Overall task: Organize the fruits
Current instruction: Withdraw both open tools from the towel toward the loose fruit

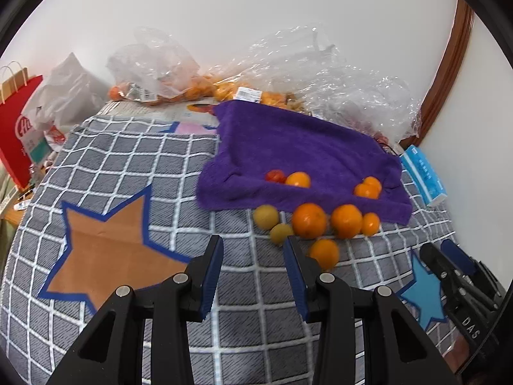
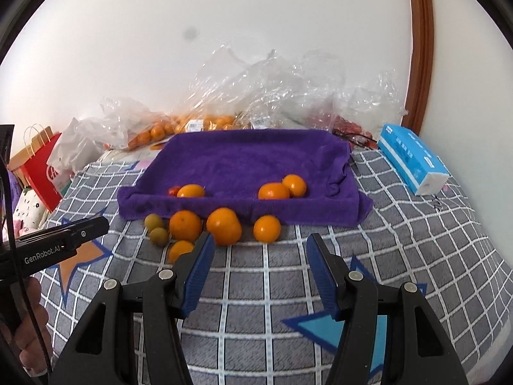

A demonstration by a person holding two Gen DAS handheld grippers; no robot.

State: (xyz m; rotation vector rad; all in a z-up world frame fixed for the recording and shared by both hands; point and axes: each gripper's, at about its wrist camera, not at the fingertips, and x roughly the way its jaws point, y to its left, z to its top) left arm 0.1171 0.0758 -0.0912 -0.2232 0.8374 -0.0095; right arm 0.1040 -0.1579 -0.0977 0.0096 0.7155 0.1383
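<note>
A purple towel [image 1: 288, 147] [image 2: 250, 160] lies on a grey checked cloth. On it sit a red tomato [image 1: 275, 175] [image 2: 174, 191], one orange [image 1: 298, 179] [image 2: 190, 191] and a pair of oranges [image 1: 368, 188] [image 2: 282, 187]. In front of the towel lie several oranges [image 1: 309, 220] [image 2: 223, 226] and two greenish fruits [image 1: 266, 216] [image 2: 154, 222]. My left gripper [image 1: 253, 243] is open and empty, just short of the nearest orange [image 1: 323, 253]. My right gripper [image 2: 259, 240] is open and empty, facing the loose fruit. The right gripper also shows at the left wrist view's lower right [image 1: 449, 256].
Clear plastic bags of oranges [image 1: 192, 89] [image 2: 179, 128] line the wall behind the towel. A blue tissue pack [image 1: 423, 173] [image 2: 413, 160] lies at the right. A red paper bag [image 1: 16, 128] [image 2: 41, 166] stands at the left edge.
</note>
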